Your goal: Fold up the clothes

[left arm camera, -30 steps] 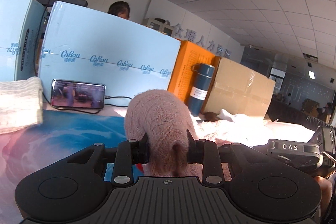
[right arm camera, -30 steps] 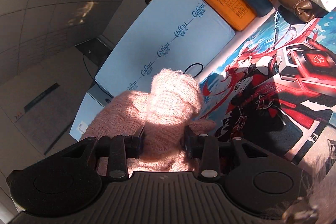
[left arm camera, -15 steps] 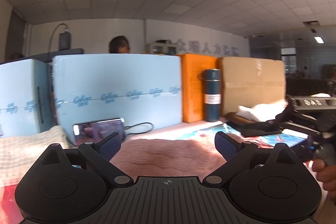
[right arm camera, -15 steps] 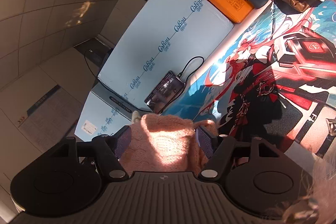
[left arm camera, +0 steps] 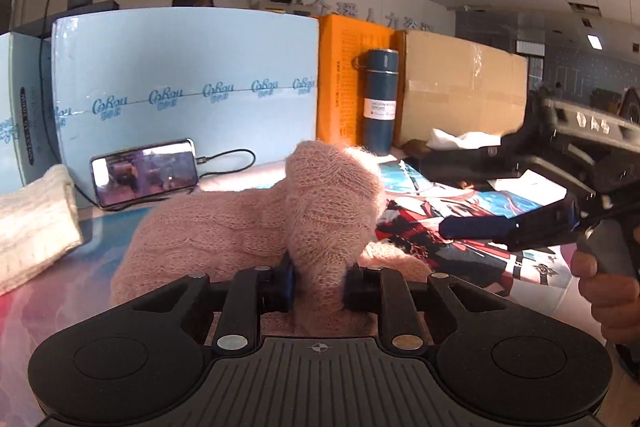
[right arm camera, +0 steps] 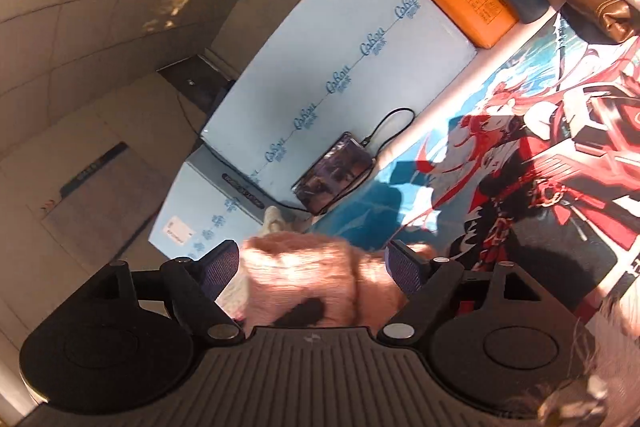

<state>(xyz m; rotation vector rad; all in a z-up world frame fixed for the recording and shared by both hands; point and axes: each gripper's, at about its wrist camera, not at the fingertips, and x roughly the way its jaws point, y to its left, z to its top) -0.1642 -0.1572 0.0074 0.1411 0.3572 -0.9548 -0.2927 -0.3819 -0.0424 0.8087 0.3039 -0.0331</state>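
Pink sweater [left arm camera: 256,227], bunching on desk [left arm camera: 48,299]: left tool [left arm camera: 318,281] clamping a raised fold, right tool [right arm camera: 314,267] standing apart above it; fuzzy knit risking slipping loose, collapsing the fold.

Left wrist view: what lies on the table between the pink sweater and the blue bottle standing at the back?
In the left wrist view, only printed mat and a pale strip of table lie between the pink sweater and the blue bottle. The left gripper pinches the sweater.

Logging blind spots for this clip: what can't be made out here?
- Left wrist view: the pinched part of the pink sweater is hidden between the left tongs.
- Right wrist view: the sweater is blurred and cut off behind the right tongs.
- Both views: the phone screen is too small to read.
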